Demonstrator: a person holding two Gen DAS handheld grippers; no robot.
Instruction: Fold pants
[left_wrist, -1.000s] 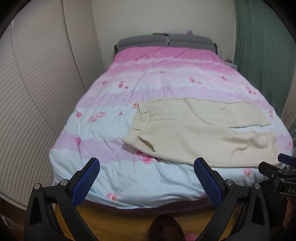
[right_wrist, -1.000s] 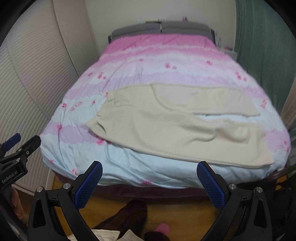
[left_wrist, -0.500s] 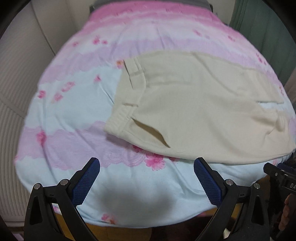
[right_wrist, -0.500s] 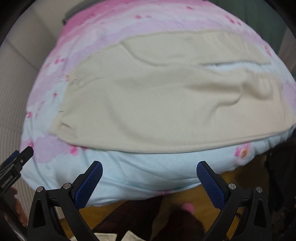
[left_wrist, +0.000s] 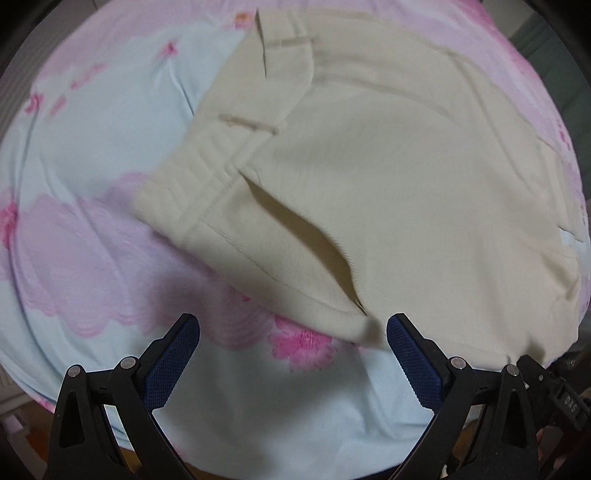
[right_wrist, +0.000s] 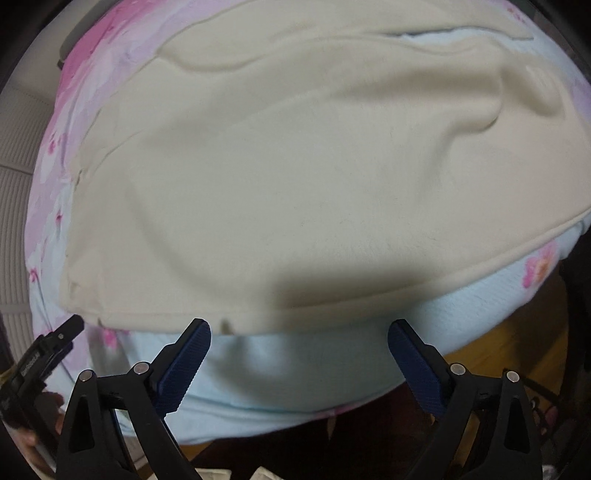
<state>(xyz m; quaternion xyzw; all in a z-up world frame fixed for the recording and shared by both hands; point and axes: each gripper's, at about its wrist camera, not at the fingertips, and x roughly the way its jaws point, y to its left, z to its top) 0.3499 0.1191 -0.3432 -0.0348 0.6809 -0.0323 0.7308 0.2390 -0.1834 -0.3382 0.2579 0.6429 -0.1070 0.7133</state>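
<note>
Cream pants lie flat across a bed, waistband to the left, legs running right; they also fill the right wrist view. My left gripper is open and empty, just short of the pants' near hip edge by the gaping side pocket. My right gripper is open and empty, just short of the near leg's lower edge. A wrinkle rises in the near leg toward the right.
The pants rest on a pink, lilac and pale blue flowered quilt that also shows in the right wrist view. The bed's near edge drops to a wooden floor. A ribbed white wall stands at the left.
Both grippers have moved forward and down toward the pants' near edge; the bed and pants now fill the views. Both stay open and empty.
</note>
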